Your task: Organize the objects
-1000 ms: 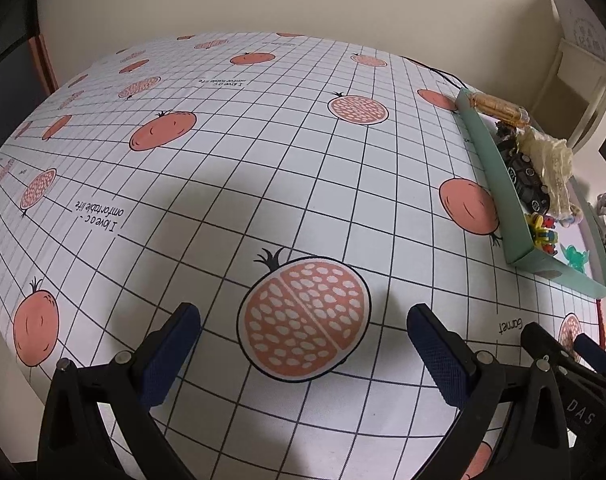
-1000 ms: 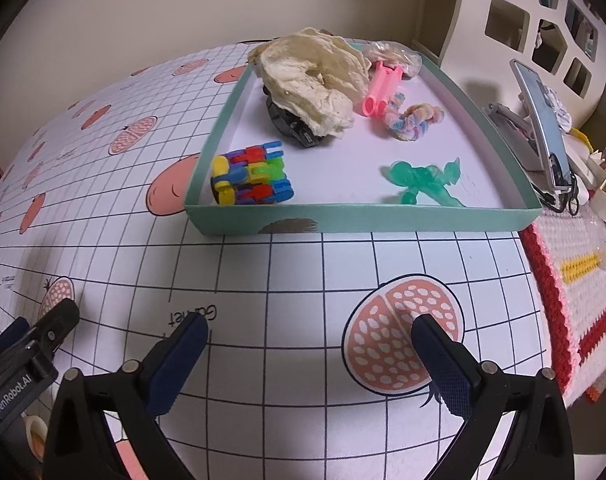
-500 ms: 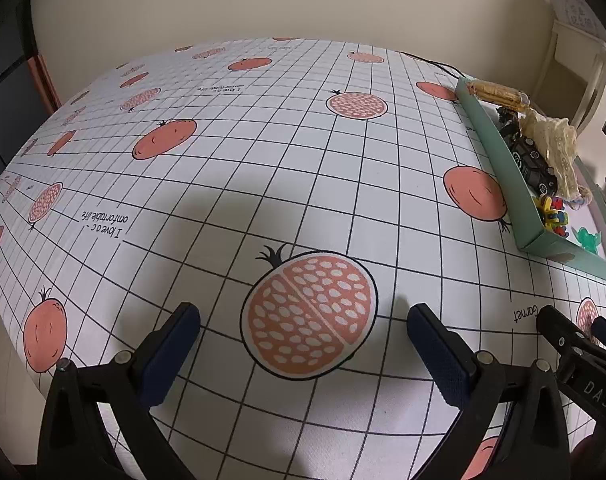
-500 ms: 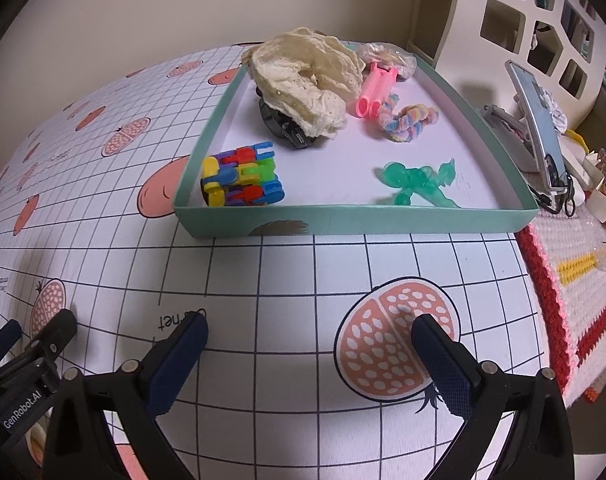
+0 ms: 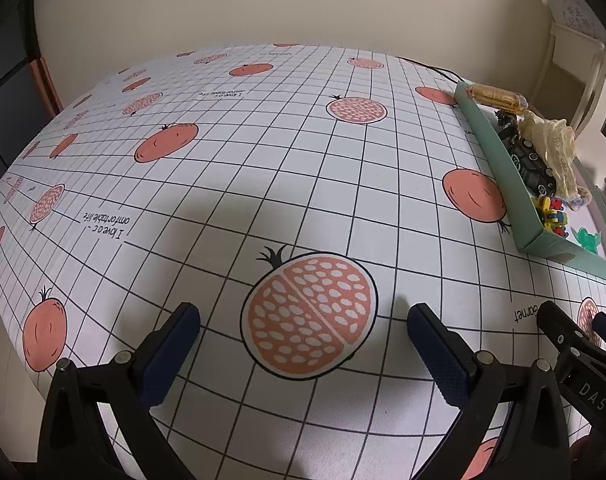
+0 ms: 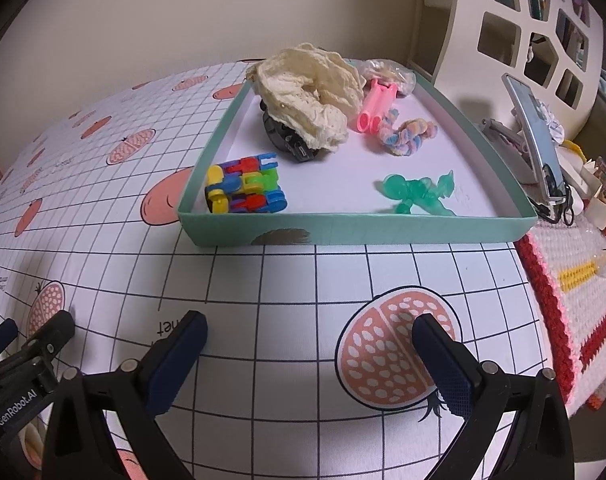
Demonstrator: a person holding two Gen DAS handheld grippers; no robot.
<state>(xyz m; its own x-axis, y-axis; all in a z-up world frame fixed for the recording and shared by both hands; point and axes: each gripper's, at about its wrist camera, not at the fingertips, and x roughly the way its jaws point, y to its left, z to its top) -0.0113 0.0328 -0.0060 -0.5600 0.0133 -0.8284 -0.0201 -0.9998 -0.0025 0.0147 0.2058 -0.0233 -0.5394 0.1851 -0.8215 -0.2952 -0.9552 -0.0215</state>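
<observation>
Right tool (image 6: 309,354) agape, well short of tray (image 6: 359,230) front wall.

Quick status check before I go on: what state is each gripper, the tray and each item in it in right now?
left gripper: open, empty, above the tablecloth.
right gripper: open, empty, short of the tray.
tray: no lid, on the tablecloth.
cream cloth: crumpled, draped over the black toy car.
black toy car: partly covered.
colourful block toy: in the tray's near-left corner.
green figure: lying flat.
pink tube: lying down.
pastel twist: lying loose.
</observation>
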